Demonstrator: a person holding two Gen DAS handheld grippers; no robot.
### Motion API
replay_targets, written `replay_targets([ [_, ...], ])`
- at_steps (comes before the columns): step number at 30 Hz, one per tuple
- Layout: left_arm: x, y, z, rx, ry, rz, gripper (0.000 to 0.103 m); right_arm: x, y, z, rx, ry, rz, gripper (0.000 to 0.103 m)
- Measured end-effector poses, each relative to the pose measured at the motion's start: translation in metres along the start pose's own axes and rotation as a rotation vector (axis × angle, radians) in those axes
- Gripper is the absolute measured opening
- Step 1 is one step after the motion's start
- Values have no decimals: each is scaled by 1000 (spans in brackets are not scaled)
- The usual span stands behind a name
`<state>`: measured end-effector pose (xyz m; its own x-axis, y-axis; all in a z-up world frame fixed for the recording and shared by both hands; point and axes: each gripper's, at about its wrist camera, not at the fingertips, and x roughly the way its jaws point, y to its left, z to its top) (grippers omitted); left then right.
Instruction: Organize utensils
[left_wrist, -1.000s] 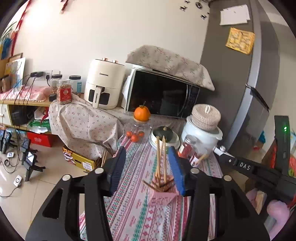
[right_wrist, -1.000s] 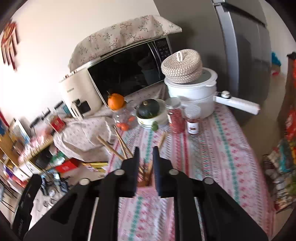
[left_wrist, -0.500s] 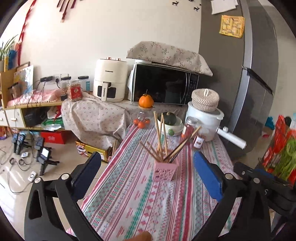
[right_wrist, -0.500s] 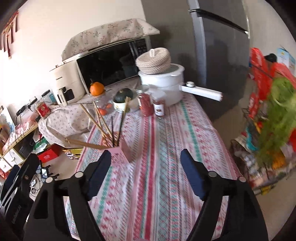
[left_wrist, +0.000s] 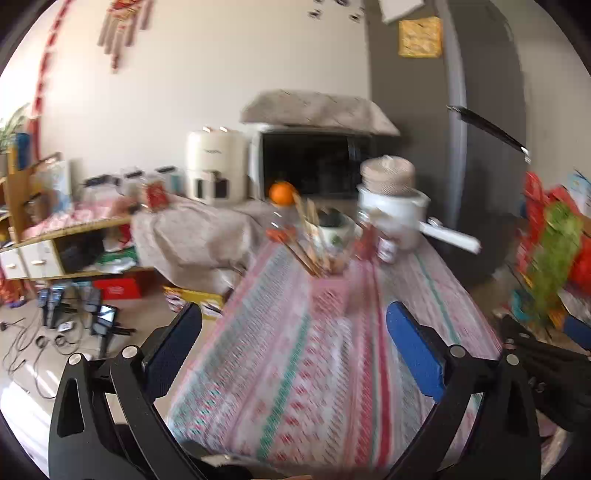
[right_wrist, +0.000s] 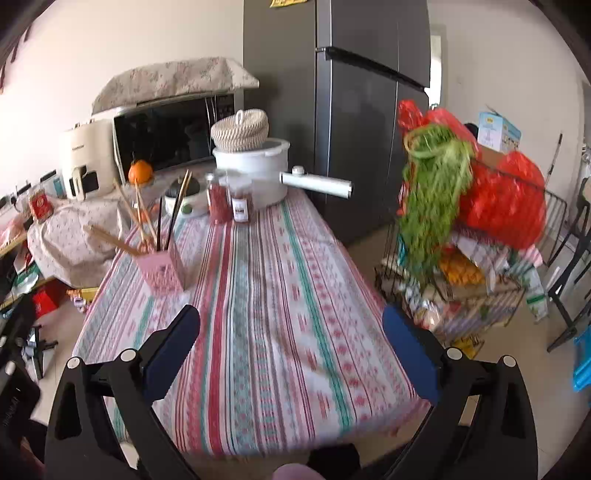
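Observation:
A pink utensil holder (right_wrist: 160, 271) stands on the left part of the striped tablecloth (right_wrist: 280, 295), with several chopsticks (right_wrist: 142, 225) upright and splayed in it. In the blurred left wrist view the holder (left_wrist: 328, 295) and chopsticks (left_wrist: 308, 240) sit mid-table. My left gripper (left_wrist: 293, 343) is open and empty, back near the table's front end. My right gripper (right_wrist: 290, 338) is open and empty above the table's near half, well apart from the holder.
At the table's far end stand a white rice cooker (right_wrist: 255, 170) with a woven lid, two red jars (right_wrist: 229, 201), a bowl with a green squash (right_wrist: 184, 194) and an orange (right_wrist: 140, 171). A microwave (right_wrist: 173, 129), fridge (right_wrist: 354, 110) and a cart of bags (right_wrist: 461, 229) surround the table.
Both grippers opened, from narrow around the chopsticks in the holder to wide, and pulled back toward the table's near end. The holder with its chopsticks stays on the table.

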<state>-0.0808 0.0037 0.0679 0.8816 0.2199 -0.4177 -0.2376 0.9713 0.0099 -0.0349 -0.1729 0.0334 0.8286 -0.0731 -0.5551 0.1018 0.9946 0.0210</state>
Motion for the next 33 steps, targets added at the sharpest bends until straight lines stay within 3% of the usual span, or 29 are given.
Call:
replay_targets([
  [7, -19, 2, -29, -15, 68, -13, 96, -34, -18, -40, 1, -38, -91, 96],
  [11, -32, 0, -42, -1, 92, -38, 96, -51, -28, -51, 11, -46, -94, 96],
  [21, -43, -5, -43, 9, 91, -55, 96, -64, -28, -55, 11, -32, -76, 96],
  [33, -30, -2, -43, -4, 131, -45, 96, -55, -21, -56, -1, -3, -62, 96],
])
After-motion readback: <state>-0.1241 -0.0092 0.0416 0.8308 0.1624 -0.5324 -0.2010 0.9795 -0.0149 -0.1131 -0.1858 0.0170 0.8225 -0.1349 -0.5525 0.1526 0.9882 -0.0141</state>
